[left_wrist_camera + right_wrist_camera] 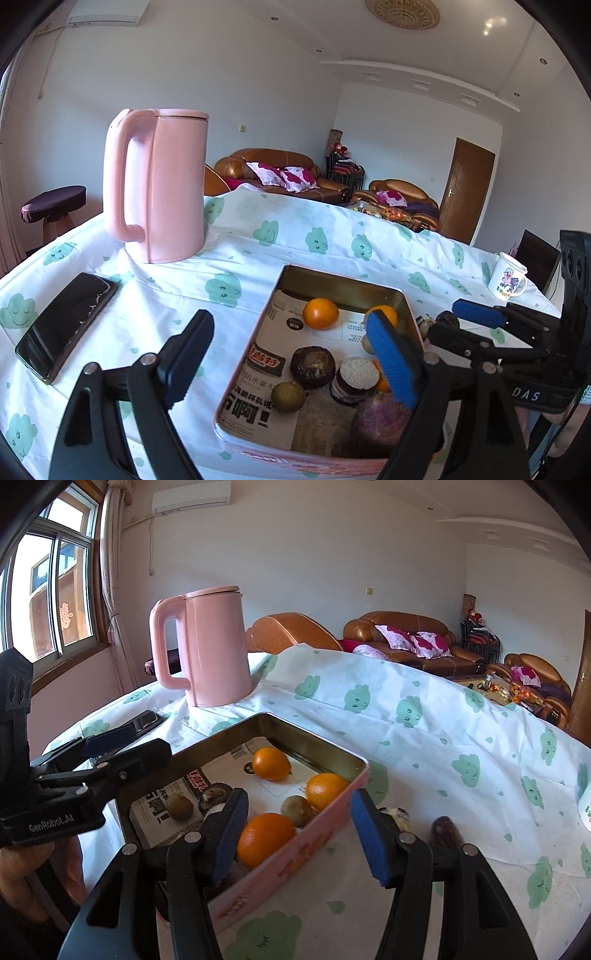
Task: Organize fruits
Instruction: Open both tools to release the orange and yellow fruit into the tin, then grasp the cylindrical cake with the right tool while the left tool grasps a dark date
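Note:
A pink tin box (343,286) lined with printed paper sits on the table and also shows in the right wrist view (295,853). It holds oranges (320,313) (271,763), a green-brown fruit (290,396), a dark round fruit (313,366) and a purple one (380,421). Two small dark fruits (446,830) (400,818) lie on the cloth outside the box's right wall. My left gripper (291,360) is open and empty over the box's near left side. My right gripper (299,836) is open and empty, straddling the box's right wall near an orange (265,840).
A pink kettle (159,184) stands at the back left of the table, a black phone (66,325) lies to the left, and a white mug (506,280) stands at the far right. The cloud-print cloth (424,738) stretches to the right.

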Demonstrator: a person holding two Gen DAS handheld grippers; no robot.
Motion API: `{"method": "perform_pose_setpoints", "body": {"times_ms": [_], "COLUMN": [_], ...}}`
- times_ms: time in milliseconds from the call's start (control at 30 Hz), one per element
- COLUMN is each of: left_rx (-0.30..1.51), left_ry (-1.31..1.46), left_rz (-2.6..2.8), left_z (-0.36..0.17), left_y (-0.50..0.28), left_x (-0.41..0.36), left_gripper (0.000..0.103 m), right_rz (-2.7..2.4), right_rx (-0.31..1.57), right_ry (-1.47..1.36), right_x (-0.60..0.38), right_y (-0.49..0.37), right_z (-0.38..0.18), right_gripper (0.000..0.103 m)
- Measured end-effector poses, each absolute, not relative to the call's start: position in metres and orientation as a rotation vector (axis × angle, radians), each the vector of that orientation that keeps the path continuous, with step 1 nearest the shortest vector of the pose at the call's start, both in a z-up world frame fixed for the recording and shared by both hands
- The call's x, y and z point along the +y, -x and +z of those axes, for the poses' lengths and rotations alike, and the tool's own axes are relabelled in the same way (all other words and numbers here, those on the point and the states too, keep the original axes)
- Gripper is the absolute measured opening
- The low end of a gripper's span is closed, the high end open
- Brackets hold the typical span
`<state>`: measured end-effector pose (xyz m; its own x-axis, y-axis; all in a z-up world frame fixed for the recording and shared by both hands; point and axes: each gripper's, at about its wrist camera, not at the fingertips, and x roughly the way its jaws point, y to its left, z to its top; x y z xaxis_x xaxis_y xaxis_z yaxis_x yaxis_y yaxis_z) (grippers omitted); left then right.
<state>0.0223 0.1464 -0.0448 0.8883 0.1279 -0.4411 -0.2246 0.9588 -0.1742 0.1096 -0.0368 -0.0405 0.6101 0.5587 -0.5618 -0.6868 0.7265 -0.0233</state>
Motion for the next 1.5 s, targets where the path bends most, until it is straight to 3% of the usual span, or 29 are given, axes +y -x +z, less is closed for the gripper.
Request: {"method": "perform_pose_setpoints", "body": {"times_ms": [200, 467, 667, 800, 1067, 1333, 1467, 1500], "left_rx": [0.431, 0.417, 0.417, 0.414, 0.425, 0.558, 0.652, 0.676], "left_ry": [0.234, 0.218, 0.209, 0.212, 0.125, 0.023, -0.004, -0.008], "left_rz": [0.177, 0.195, 0.204, 0.178, 0.03, -0.083, -0.123, -0.127], "left_z": [-0.044, -0.038, -0.031, -0.024, -0.006, -0.028, -0.046, -0.051], "left_y": [-0.024, -0.028, -0.037, -0.041, -0.063, -0.118, -0.147, -0.153], "left_x": [0.142, 0.142, 0.147, 0.139, 0.067, -0.016, -0.043, -0.047], "left_gripper": [0.093, 0.099, 0.099, 0.099, 0.1, 0.099, 0.095, 0.089], "right_rz": [0.606, 0.623, 0.591, 0.595, 0.413, 0.257, 0.258, 0.262], "right_rx": [0.588, 0.62, 0.741, 0.692, 0.595, 0.64, 0.645, 0.647], "right_ry": [0.307, 0.392, 0.445, 0.374, 0.25, 0.174, 0.126, 0.117], "right_x": [-0.069, -0.039, -0.021, -0.034, -0.109, -0.175, -0.19, -0.192], "right_y": [-0.138, -0.153, -0.173, -0.167, -0.166, -0.188, -0.19, -0.19], "right_z": [-0.054, -0.067, -0.084, -0.073, -0.049, -0.057, -0.056, -0.056], "right_gripper": [0.059, 0.058, 0.036, 0.036, 0.036, 0.036, 0.036, 0.036]}}
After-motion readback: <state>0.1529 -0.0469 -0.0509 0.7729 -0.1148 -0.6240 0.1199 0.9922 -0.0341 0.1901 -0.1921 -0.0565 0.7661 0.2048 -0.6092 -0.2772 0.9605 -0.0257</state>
